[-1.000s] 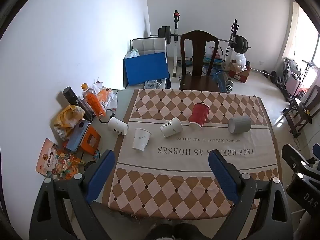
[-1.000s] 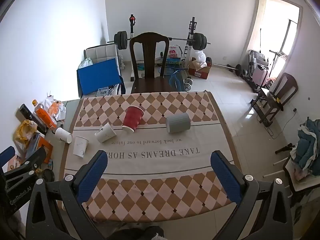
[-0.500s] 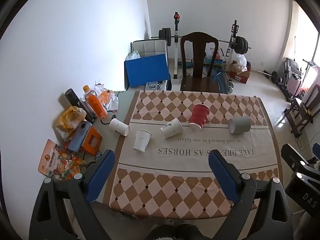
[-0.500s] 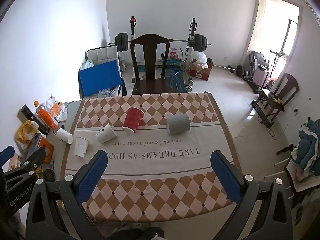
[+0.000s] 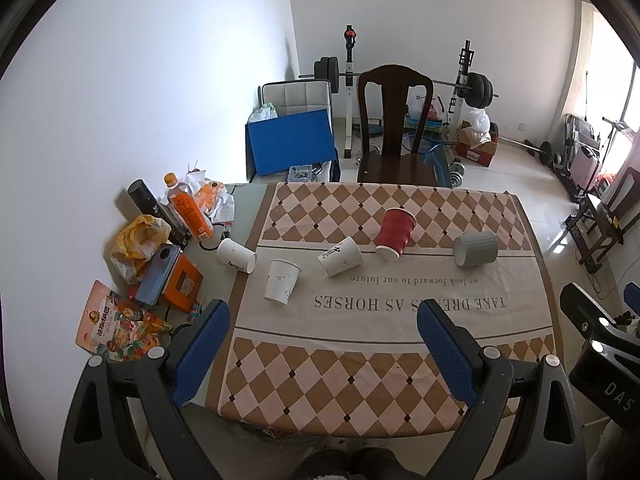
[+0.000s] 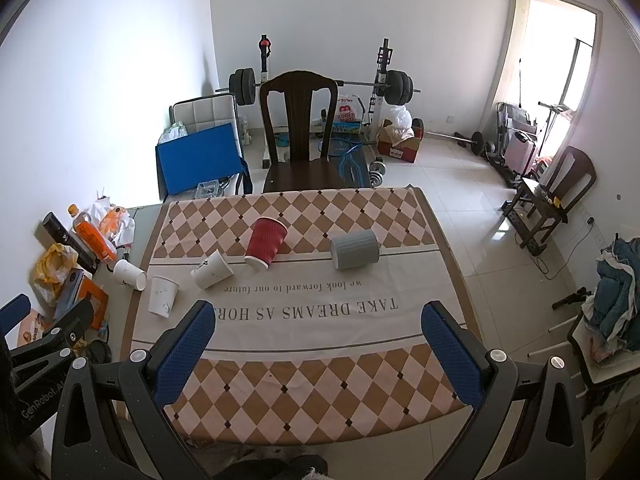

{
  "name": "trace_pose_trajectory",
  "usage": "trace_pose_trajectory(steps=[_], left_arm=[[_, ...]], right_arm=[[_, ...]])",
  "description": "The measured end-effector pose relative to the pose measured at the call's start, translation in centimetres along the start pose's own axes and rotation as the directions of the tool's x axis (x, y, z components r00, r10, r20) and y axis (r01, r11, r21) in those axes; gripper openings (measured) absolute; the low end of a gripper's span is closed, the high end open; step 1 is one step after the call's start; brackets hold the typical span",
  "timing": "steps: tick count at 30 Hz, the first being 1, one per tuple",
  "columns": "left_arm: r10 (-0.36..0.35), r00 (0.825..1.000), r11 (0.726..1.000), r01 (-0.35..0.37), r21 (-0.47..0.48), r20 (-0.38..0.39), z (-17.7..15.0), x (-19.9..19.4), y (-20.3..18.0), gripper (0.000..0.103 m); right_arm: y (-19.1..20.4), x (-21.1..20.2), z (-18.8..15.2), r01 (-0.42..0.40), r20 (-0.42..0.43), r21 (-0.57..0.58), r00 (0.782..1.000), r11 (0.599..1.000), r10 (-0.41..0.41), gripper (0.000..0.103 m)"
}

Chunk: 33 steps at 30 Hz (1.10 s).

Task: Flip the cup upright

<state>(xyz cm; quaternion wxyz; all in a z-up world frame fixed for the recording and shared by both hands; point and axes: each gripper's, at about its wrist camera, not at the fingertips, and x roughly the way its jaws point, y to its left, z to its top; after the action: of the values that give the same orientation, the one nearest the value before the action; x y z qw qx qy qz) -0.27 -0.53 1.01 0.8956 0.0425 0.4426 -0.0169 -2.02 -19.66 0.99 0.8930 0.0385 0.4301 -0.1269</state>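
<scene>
A table (image 5: 536, 280) is covered by a checked cloth (image 5: 380, 324). On it, five cups are seen lying on their sides: grey (image 5: 476, 249), red (image 5: 396, 228), and three white (image 5: 341, 256). Both grippers, left (image 5: 323, 326) and right (image 6: 319, 322), are held wide apart, empty, above the near edge.

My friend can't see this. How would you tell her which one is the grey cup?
Find the table with the brown-and-cream diamond-check tablecloth. A row of toppled cups lies across its middle, and the ribbed grey cup is at the right end, beside the red ribbed paper cup. It is the only grey one; three others are white.
</scene>
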Motion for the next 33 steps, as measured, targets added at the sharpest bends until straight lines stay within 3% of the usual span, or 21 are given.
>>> trace_pose_trajectory(steps=[33], left_arm=[[-0.004,1.0,1.0,0.004,-0.001,0.006,0.8,-1.4,-1.2,0.096]], right_arm=[[-0.1,-0.8,0.6,0.002,0.005,-0.001,1.0,1.0,-0.002,0.103]])
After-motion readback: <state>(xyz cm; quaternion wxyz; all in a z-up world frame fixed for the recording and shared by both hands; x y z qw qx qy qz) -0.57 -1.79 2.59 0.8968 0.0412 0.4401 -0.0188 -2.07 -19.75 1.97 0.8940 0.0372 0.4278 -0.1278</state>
